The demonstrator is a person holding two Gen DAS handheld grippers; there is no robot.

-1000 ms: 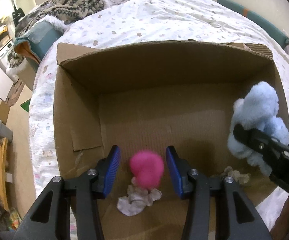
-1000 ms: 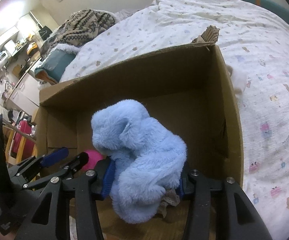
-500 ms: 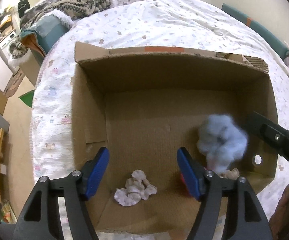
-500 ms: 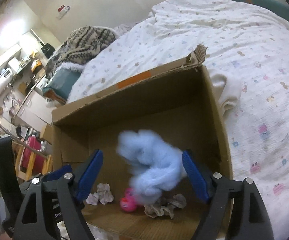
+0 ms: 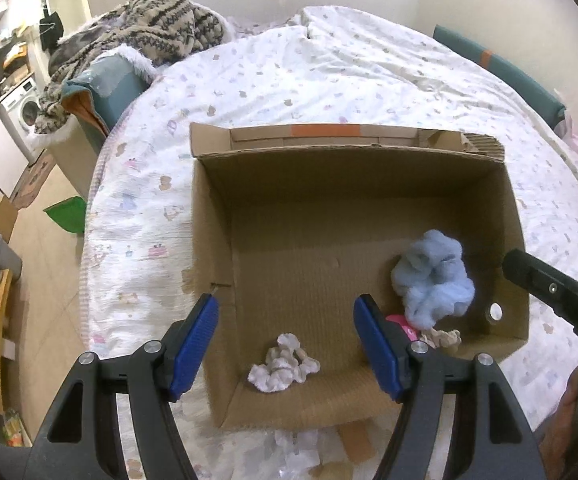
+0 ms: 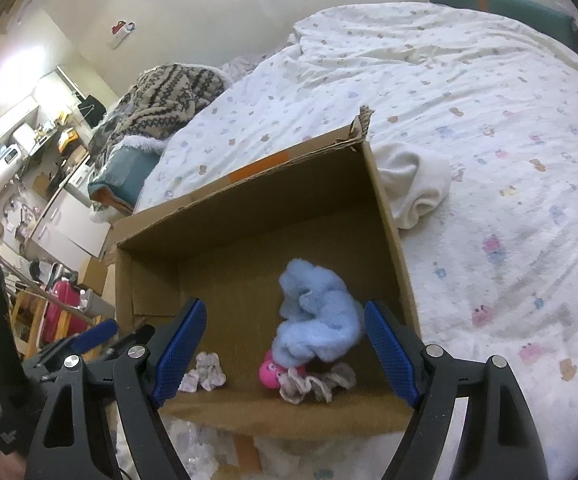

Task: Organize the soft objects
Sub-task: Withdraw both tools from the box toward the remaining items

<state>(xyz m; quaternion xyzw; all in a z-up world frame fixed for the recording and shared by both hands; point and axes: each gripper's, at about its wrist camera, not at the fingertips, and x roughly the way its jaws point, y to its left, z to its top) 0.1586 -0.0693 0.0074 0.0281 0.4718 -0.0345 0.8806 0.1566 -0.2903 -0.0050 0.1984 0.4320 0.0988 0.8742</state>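
Both grippers were spread wide with nothing between them: left gripper [image 5: 285, 344], right gripper [image 6: 285, 354], each above the near rim of the cardboard box [image 6: 249, 216] on the bed [image 6: 489, 120]. Largest first: white cloth [image 6: 413, 184] lay outside the box at my right gripper's 1 o'clock, nearer that hand, I judged. Inside: blue plush [image 6: 317, 320], grey scrunchie [image 6: 317, 384], white scrunchie [image 5: 283, 364], pink toy [image 6: 271, 374].
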